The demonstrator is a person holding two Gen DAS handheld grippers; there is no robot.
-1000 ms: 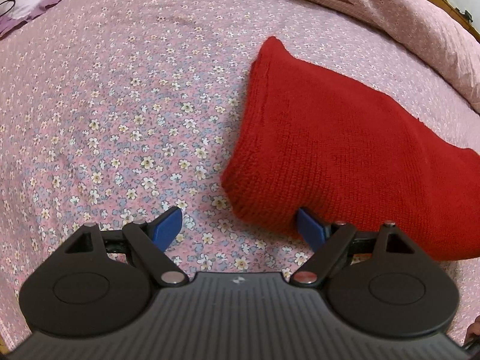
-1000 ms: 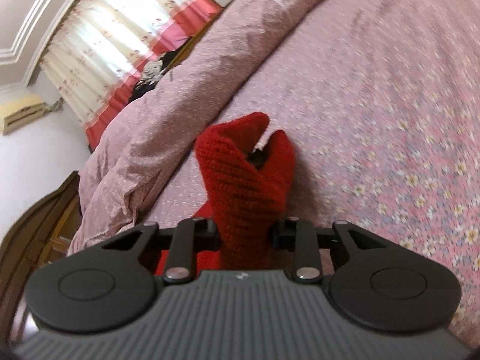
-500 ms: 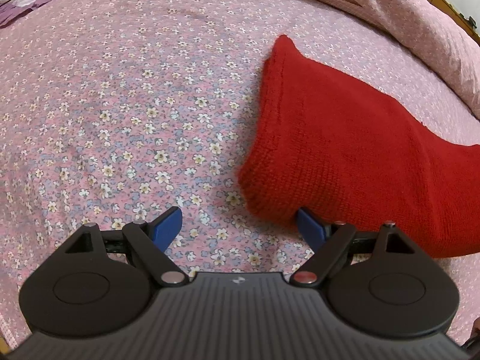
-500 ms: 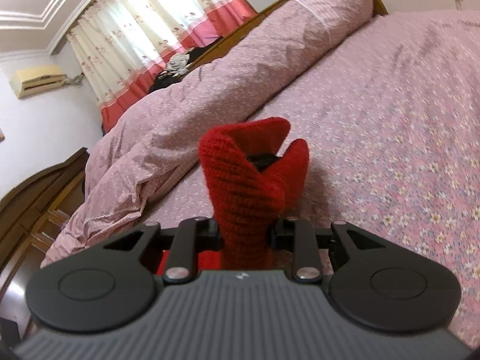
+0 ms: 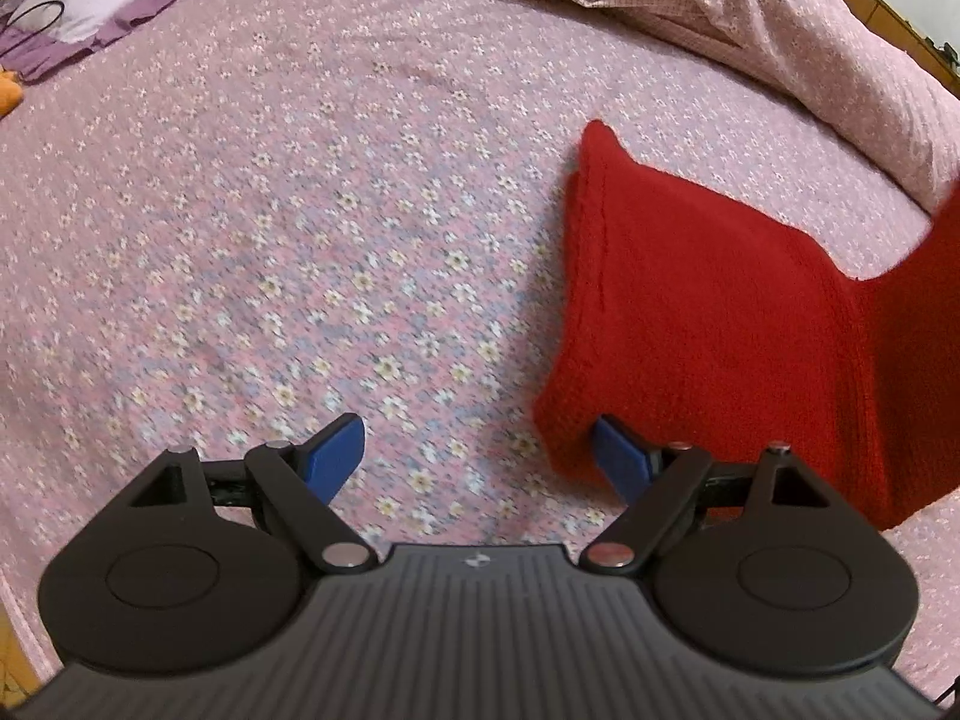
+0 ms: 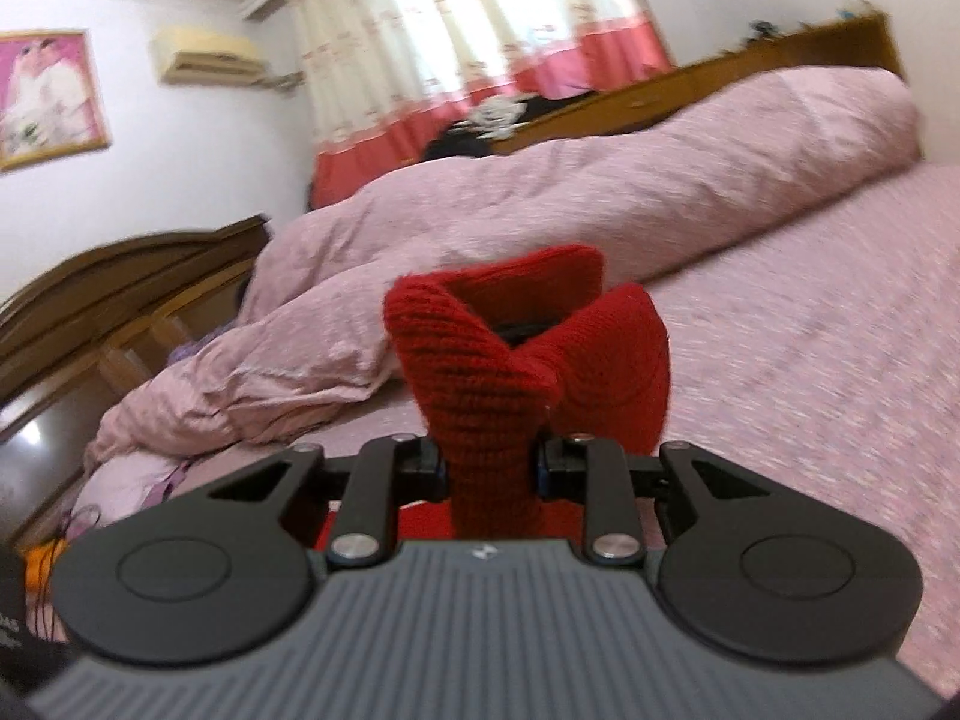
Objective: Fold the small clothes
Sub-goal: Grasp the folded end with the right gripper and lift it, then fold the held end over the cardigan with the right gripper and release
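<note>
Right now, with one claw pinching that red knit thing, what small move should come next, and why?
Probably carry the right claw, shut on the red knit, across toward the far edge. One end is lifted while the rest lies flat on the bedsheet; the left claw is open and holds nothing.

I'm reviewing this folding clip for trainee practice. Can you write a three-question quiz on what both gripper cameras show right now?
1. True or false: the left gripper grips the red knit garment.
2. What is bunched between the right gripper pads? A) pink quilt B) red knit garment C) nothing
3. What does the garment's flat part rest on?

Key
1. False: its blue fingers stand wide apart, nothing between them.
2. B.
3. The floral bedsheet.
</note>
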